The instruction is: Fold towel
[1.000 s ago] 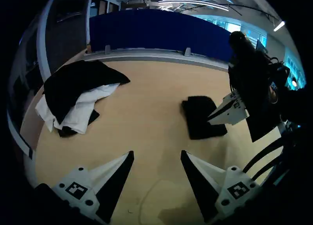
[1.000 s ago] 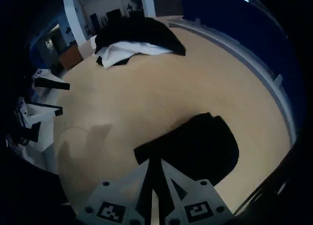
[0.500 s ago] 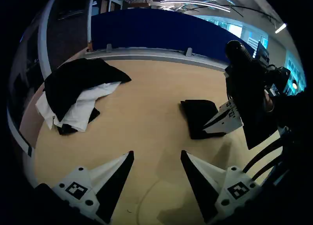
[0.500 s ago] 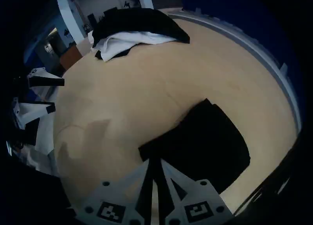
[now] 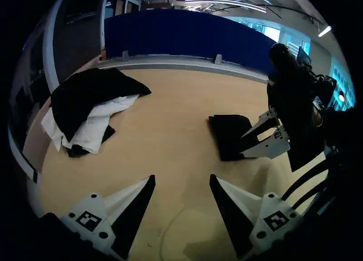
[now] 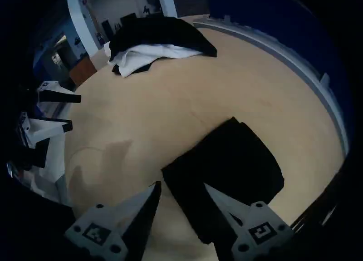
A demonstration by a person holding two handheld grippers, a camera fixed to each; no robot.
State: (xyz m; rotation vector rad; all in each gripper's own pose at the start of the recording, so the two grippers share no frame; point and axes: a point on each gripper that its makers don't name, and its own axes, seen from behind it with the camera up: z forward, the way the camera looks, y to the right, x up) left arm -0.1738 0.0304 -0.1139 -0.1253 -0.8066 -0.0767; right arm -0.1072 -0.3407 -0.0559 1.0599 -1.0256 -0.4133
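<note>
1. Step in hand, I judge: lift clear of the folded black towel [image 6: 231,165] straight up, so the fold isn't dragged.
2. My right gripper [image 6: 181,186] is spread and holds nothing, with its tips over the towel's near edge. I can't tell if they touch.
3. My left gripper [image 5: 181,177] is spread and empty above bare desk [image 5: 181,97].
4. The towel lies near the desk's right edge, and a cloth pile [image 5: 86,106] sits at the far-left corner.
</note>
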